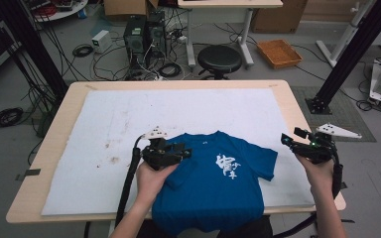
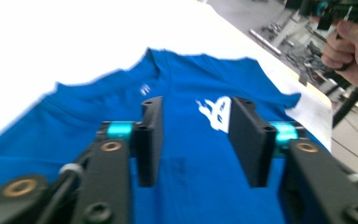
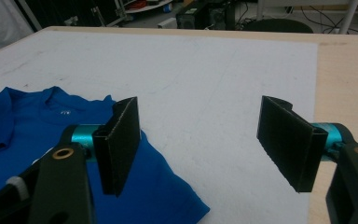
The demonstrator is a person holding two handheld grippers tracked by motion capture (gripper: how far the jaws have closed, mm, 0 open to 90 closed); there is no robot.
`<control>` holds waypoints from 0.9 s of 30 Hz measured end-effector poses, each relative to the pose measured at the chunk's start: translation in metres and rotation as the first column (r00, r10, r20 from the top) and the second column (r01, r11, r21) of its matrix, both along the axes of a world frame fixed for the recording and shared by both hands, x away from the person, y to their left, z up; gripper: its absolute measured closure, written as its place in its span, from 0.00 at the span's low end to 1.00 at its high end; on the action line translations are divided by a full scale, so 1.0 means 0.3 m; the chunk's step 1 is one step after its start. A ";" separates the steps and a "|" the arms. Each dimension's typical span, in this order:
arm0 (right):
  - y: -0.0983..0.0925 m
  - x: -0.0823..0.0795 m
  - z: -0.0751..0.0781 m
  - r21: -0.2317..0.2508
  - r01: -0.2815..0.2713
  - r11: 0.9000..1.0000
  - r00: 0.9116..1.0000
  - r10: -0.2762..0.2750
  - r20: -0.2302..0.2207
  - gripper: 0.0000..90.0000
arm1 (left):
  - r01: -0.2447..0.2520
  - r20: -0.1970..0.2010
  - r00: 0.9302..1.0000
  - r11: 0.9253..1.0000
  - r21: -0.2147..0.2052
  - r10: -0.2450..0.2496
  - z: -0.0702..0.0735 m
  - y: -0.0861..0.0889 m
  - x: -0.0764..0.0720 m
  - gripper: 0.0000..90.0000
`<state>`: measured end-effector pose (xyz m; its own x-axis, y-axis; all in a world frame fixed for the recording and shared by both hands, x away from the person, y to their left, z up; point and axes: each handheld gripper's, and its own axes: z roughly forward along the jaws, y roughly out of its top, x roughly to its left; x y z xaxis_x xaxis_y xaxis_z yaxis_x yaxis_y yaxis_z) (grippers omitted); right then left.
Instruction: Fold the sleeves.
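Observation:
A blue T-shirt (image 1: 218, 191) with white print lies face up on the white mat (image 1: 129, 114), near the table's front edge. Its hem hangs over that edge and its left sleeve (image 1: 181, 173) is folded inward. My left gripper (image 1: 186, 151) hovers open just above the sleeve and shoulder; in the left gripper view its jaws (image 2: 196, 105) stand apart over the shirt's chest (image 2: 191, 79), holding nothing. My right gripper (image 1: 287, 139) is open beside the shirt's right sleeve. In the right gripper view it (image 3: 198, 105) spans bare mat, the shirt (image 3: 28, 126) at its left.
The wooden table (image 1: 54, 144) shows bare strips around the mat. On the floor beyond stand a black stool (image 1: 220, 58), computer towers (image 1: 144, 34) with cables, and an orange tray (image 1: 279, 53). Black frame posts (image 1: 349, 54) rise at both sides.

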<state>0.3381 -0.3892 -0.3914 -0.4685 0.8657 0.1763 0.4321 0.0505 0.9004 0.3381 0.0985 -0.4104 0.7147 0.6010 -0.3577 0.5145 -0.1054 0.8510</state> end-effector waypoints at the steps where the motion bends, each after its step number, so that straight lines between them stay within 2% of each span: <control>1: -0.001 0.000 -0.001 0.003 0.003 1.000 1.000 -0.003 -0.003 0.33 | -0.015 0.020 1.000 1.000 -0.003 0.015 0.010 0.015 -0.005 0.51; 3: -0.003 0.001 -0.003 0.004 0.009 1.000 1.000 -0.009 -0.008 0.33 | -0.038 0.065 0.997 0.999 -0.003 0.038 0.028 0.052 -0.015 0.50; 4: -0.007 0.002 -0.006 0.010 0.011 1.000 1.000 -0.011 -0.016 0.34 | -0.069 0.114 0.991 0.997 0.024 0.066 0.046 0.093 -0.026 0.46; 7: -0.009 0.002 -0.009 0.015 0.010 1.000 0.999 -0.009 -0.036 0.37 | -0.120 0.184 0.977 0.990 0.075 0.104 0.065 0.156 -0.044 0.45; 8: -0.009 0.002 -0.011 0.015 0.010 1.000 0.999 -0.010 -0.045 0.38 | -0.151 0.215 0.968 0.984 0.098 0.128 0.072 0.187 -0.051 0.44; 9: -0.009 0.002 -0.011 0.015 0.010 1.000 0.999 -0.010 -0.045 0.38 | -0.151 0.215 0.968 0.984 0.098 0.128 0.072 0.187 -0.051 0.44; 10: -0.008 0.004 -0.021 0.009 -0.006 1.000 0.998 0.007 -0.070 0.46 | -0.179 0.241 0.959 0.977 0.112 0.148 0.077 0.212 -0.056 0.44; 12: -0.005 0.007 -0.034 -0.007 -0.016 1.000 0.995 0.016 -0.101 0.53 | -0.229 0.289 0.940 0.962 0.147 0.180 0.085 0.263 -0.063 0.44; 13: -0.004 0.010 -0.041 -0.013 -0.022 1.000 0.993 0.021 -0.120 0.57 | -0.264 0.301 0.930 0.952 0.155 0.210 0.089 0.317 -0.066 0.44; 14: -0.004 0.010 -0.041 -0.013 -0.022 1.000 0.993 0.021 -0.120 0.57 | -0.264 0.301 0.930 0.952 0.155 0.210 0.089 0.317 -0.066 0.44; 15: -0.003 0.013 -0.050 -0.020 -0.031 0.999 0.990 0.028 -0.136 0.60 | -0.276 0.303 0.927 0.949 0.150 0.222 0.088 0.345 -0.067 0.44; 16: 0.004 0.018 -0.070 -0.037 -0.043 0.998 0.985 0.036 -0.170 0.66 | -0.298 0.299 0.922 0.944 0.144 0.246 0.083 0.394 -0.068 0.44; 17: 0.004 0.018 -0.070 -0.037 -0.043 0.998 0.985 0.036 -0.170 0.66 | -0.298 0.299 0.922 0.944 0.144 0.246 0.083 0.394 -0.068 0.44; 18: 0.011 0.025 -0.091 -0.049 -0.055 0.997 0.978 0.044 -0.206 0.71 | -0.305 0.295 0.921 0.942 0.141 0.254 0.080 0.415 -0.069 0.44; 21: 0.020 0.038 -0.121 -0.068 -0.056 0.996 0.969 0.038 -0.243 0.71 | -0.327 0.290 0.915 0.936 0.132 0.279 0.062 0.474 -0.066 0.44; 23: 0.027 0.044 -0.135 -0.086 -0.056 0.995 0.966 0.032 -0.258 0.71 | -0.332 0.287 0.915 0.934 0.130 0.285 0.059 0.482 -0.066 0.44; 26: 0.035 0.050 -0.144 -0.114 -0.056 0.992 0.965 0.025 -0.261 0.72 | -0.326 0.282 0.917 0.936 0.128 0.281 0.055 0.496 -0.064 0.44; 27: 0.044 0.057 -0.152 -0.133 -0.056 0.990 0.962 0.018 -0.272 0.74 | -0.325 0.280 0.918 0.937 0.129 0.281 0.053 0.495 -0.062 0.44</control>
<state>0.3550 -0.3761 -0.4370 -0.4522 0.8735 0.1800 0.6528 0.1867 0.7342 0.3196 0.2469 -0.3945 0.5415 0.8383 -0.0629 0.3143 -0.1325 0.9400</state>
